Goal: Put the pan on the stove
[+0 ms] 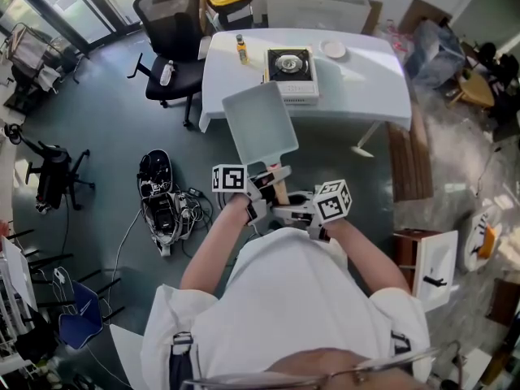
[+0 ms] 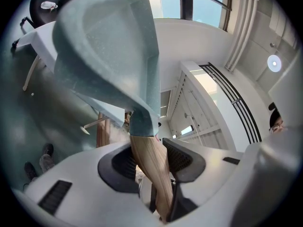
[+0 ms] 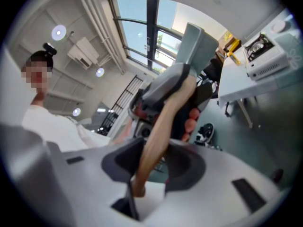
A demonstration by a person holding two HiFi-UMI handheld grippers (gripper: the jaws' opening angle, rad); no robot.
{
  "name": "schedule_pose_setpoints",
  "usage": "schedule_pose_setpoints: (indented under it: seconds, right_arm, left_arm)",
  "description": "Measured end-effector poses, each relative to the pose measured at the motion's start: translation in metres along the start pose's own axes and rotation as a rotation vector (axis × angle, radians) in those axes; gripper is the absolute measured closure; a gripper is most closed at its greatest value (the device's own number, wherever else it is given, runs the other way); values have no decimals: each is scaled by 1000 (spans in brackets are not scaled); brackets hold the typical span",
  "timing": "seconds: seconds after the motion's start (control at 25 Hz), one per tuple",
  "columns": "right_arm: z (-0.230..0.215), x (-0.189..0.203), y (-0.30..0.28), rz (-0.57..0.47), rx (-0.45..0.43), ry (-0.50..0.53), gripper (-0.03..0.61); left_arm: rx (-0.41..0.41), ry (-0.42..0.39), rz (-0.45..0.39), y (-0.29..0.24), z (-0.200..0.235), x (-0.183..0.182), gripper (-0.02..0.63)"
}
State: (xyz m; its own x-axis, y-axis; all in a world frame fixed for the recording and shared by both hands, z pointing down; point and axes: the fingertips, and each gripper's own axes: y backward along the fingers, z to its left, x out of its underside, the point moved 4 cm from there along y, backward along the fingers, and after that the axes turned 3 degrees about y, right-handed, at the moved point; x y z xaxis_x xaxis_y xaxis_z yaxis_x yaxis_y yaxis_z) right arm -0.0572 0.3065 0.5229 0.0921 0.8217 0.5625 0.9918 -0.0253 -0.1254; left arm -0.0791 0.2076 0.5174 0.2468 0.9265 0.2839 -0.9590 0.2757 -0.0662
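1. Grey-green floor throughout; the white table (image 1: 357, 80) ahead carries the stove (image 1: 291, 65), a bottle (image 1: 241, 49) and a plate (image 1: 333, 49).
2. I find the pan (image 1: 258, 124), square and pale grey-blue, held in the air short of the table, well apart from the stove.
3. Left gripper (image 2: 151, 163): clamped on the pan's wooden handle (image 2: 142, 148).
4. Right gripper (image 3: 154, 162): clamped on the same handle, nearer its end.

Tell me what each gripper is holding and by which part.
Both hold the one pan by its wooden handle: the left gripper clamps it nearer the pan's body, the right gripper near the handle's free end.
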Motion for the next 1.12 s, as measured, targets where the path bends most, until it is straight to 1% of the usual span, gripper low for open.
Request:
schedule_pose_setpoints:
  seconds: [0.08,0.12,0.16,0.24,0.32,0.48,0.56,0.6,0.8,0.92,1.0,1.12]
  right_arm:
    - [-4,-4,1,2,-3,1,428]
    - [-7,-6,1,3,-4,2,428]
    - [-10,-8,2,5,-4,0,428]
    - [-15,-15,4,8,-11,0,428]
    - [-20,-24,8,18,-16,6,428]
    - [-38,-43,17,46,-16,28,428]
    - [-45,-53,22,56,-19,25,428]
    - [-48,-58,24,60,-22,23,428]
    - [-67,-86,35,74,-39,23,428]
    - [-79,-98,42,87,-48,25,428]
    - [-86,-106,48,96,-56,26,428]
    - [-98,-118,56,112,-69,29,428]
  left_arm:
    - [28,91,-13,-4,-2,0,439]
    - [33,121,-19,-6,-2,-1,439]
    - [29,114,-20,-7,0,-4,439]
    - [9,62,-19,-10,5,-13,439]
    - [-6,29,-21,-15,9,-24,439]
    - [5,47,-41,-29,11,-45,439]
    - [16,72,-54,-37,12,-54,439]
    - [15,72,-58,-41,13,-60,439]
    - [-73,15,-66,-52,29,-91,439]
    - [-68,35,-85,-62,34,-103,439]
    - [-63,28,-96,-70,36,-112,439]
    - [-97,10,-107,-78,41,-127,439]
